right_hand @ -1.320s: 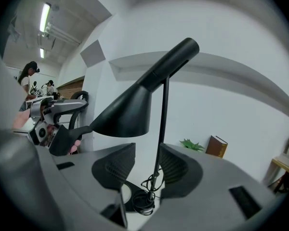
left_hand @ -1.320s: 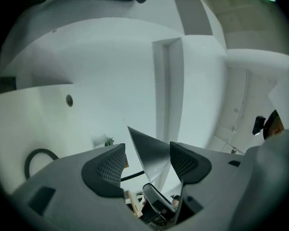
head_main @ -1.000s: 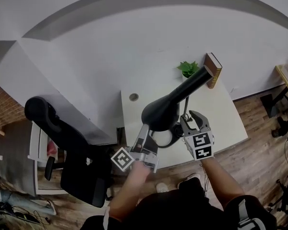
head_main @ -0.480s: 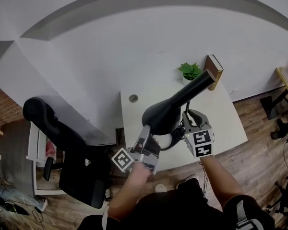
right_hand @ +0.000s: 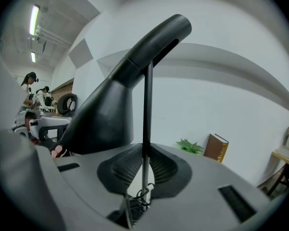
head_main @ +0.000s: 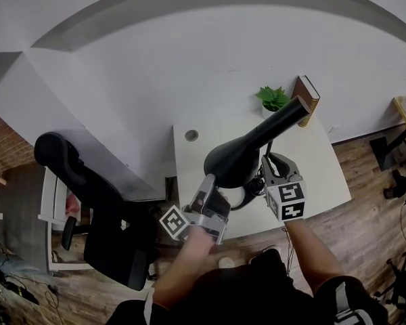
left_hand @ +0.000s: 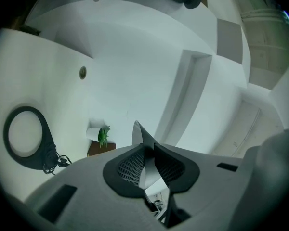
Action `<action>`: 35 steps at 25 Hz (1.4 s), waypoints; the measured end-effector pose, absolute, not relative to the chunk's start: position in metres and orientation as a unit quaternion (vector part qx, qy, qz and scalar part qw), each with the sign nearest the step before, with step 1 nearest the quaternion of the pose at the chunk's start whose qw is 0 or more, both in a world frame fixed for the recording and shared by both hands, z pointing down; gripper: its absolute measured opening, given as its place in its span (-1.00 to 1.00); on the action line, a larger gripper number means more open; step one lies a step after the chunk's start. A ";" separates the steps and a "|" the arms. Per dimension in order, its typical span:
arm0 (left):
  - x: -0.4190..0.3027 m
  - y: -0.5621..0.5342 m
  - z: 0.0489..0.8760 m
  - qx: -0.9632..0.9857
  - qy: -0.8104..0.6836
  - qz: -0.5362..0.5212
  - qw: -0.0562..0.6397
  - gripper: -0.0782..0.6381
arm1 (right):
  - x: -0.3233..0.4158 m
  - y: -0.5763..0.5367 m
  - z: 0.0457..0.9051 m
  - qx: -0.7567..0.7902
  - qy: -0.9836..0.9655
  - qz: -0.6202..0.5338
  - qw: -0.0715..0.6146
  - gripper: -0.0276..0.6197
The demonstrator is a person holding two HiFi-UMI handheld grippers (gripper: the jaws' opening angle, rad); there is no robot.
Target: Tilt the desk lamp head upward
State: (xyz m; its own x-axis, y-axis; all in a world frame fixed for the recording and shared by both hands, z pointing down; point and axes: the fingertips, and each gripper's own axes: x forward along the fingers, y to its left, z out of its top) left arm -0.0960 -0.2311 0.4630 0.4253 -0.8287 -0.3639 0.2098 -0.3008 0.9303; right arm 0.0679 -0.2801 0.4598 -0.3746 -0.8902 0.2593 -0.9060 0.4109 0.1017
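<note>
Far left, a black office chair (head_main: 88, 181) stands off the white desk surface (head_main: 189, 161), out of the way.

Left tool (head_main: 208, 185): tip is up under the wide mouth of the black lamp head (head_main: 237, 158). In the left gripper view its jaws are pressed together on a thin pale edge (left_hand: 137, 131). Judged with the head view, that edge is the rim of the lamp head. The grip is thin, so it likely slips if yanked.

The lamp head slants over the front half of the desk, with the wide mouth low toward the person and the narrow end high toward the wall. The lamp base ring (head_main: 240, 198) sits on the surface below it, with a coil of cable beside it.

Right tool (head_main: 271, 162): jaws pinch the thin lamp stem (right_hand: 147, 109) just under where it meets the lamp head. The pads touch the rod on both sides.

Step in hand, by judgement: the mouth is to be raised.
- Right tool should only brace the stem: hold firm, no pulling, so the base does not slide or tip.
- Left tool should lift the rim in an arc about the joint at the stem top, not straight up.
- Go slow. Re-grip deeper on the rim if the edge starts creeping out of the pads.
- The joint's stiffness cannot be read from here.

Further right and back, a small potted plant (head_main: 274, 99) and a brown book (head_main: 306, 99) stand against the wall. Both are well apart from the lamp's swing.
</note>
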 end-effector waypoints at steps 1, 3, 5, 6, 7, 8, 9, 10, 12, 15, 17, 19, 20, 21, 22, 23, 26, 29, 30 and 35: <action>-0.096 -0.231 0.463 0.647 -0.240 -0.480 0.541 -0.61 | 0.068 -0.280 0.460 0.542 -0.829 0.029 0.137 -0.80; -0.097 -0.230 0.462 0.648 -0.245 -0.479 0.539 -0.61 | 0.067 -0.279 0.459 0.539 -0.830 0.027 0.138 -0.80; -0.098 -0.229 0.460 0.649 -0.246 -0.481 0.536 -0.61 | 0.066 -0.278 0.460 0.537 -0.831 0.026 0.142 -0.80; -0.099 -0.228 0.460 0.649 -0.245 -0.482 0.535 -0.61 | 0.067 -0.278 0.461 0.538 -0.830 0.027 0.143 -0.80; -0.099 -0.228 0.459 0.649 -0.246 -0.484 0.533 -0.61 | 0.067 -0.278 0.461 0.540 -0.829 0.028 0.143 -0.80; -0.101 -0.227 0.457 0.649 -0.247 -0.486 0.530 -0.62 | 0.068 -0.278 0.461 0.542 -0.828 0.029 0.142 -0.80; -0.103 -0.227 0.454 0.651 -0.249 -0.488 0.525 -0.62 | 0.068 -0.278 0.461 0.545 -0.826 0.030 0.141 -0.80; -0.106 -0.227 0.451 0.654 -0.252 -0.489 0.519 -0.63 | 0.068 -0.278 0.461 0.546 -0.825 0.031 0.140 -0.80; -0.111 -0.227 0.443 0.666 -0.261 -0.486 0.502 -0.63 | 0.068 -0.279 0.460 0.546 -0.825 0.030 0.140 -0.80; -0.119 -0.226 0.431 0.687 -0.276 -0.481 0.470 -0.64 | 0.069 -0.279 0.461 0.545 -0.826 0.025 0.145 -0.80; -0.126 -0.225 0.423 0.699 -0.285 -0.479 0.449 -0.64 | 0.068 -0.279 0.461 0.544 -0.825 0.023 0.149 -0.80; -0.134 -0.224 0.413 0.709 -0.291 -0.479 0.428 -0.65 | 0.066 -0.279 0.461 0.542 -0.826 0.024 0.152 -0.80; -0.137 -0.224 0.407 0.714 -0.293 -0.481 0.417 -0.66 | 0.066 -0.279 0.461 0.541 -0.826 0.023 0.153 -0.80; -0.139 -0.223 0.401 0.718 -0.297 -0.482 0.406 -0.66 | 0.065 -0.279 0.461 0.540 -0.827 0.023 0.154 -0.80; -0.142 -0.222 0.395 0.722 -0.303 -0.482 0.394 -0.66 | 0.065 -0.279 0.461 0.539 -0.828 0.022 0.153 -0.80; -0.143 -0.222 0.389 0.727 -0.311 -0.480 0.380 -0.66 | 0.065 -0.279 0.461 0.540 -0.828 0.021 0.152 -0.80; -0.149 -0.220 0.368 0.746 -0.331 -0.471 0.336 -0.66 | 0.065 -0.278 0.458 0.540 -0.829 0.020 0.141 -0.80; -0.154 -0.218 0.347 0.764 -0.341 -0.461 0.296 -0.66 | 0.065 -0.278 0.458 0.538 -0.831 0.020 0.138 -0.80; -0.155 -0.217 0.340 0.769 -0.343 -0.457 0.284 -0.66 | 0.065 -0.278 0.459 0.538 -0.831 0.020 0.139 -0.80; -0.159 -0.215 0.305 0.791 -0.354 -0.445 0.227 -0.64 | 0.064 -0.278 0.459 0.538 -0.831 0.018 0.142 -0.80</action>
State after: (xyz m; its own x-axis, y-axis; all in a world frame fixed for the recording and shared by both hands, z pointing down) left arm -0.1590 -0.2152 0.3052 0.3531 -0.7623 -0.5425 -0.3580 -0.6458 0.6744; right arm 0.0639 -0.2780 0.4594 -0.3810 -0.8888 0.2549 -0.8991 0.4204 0.1219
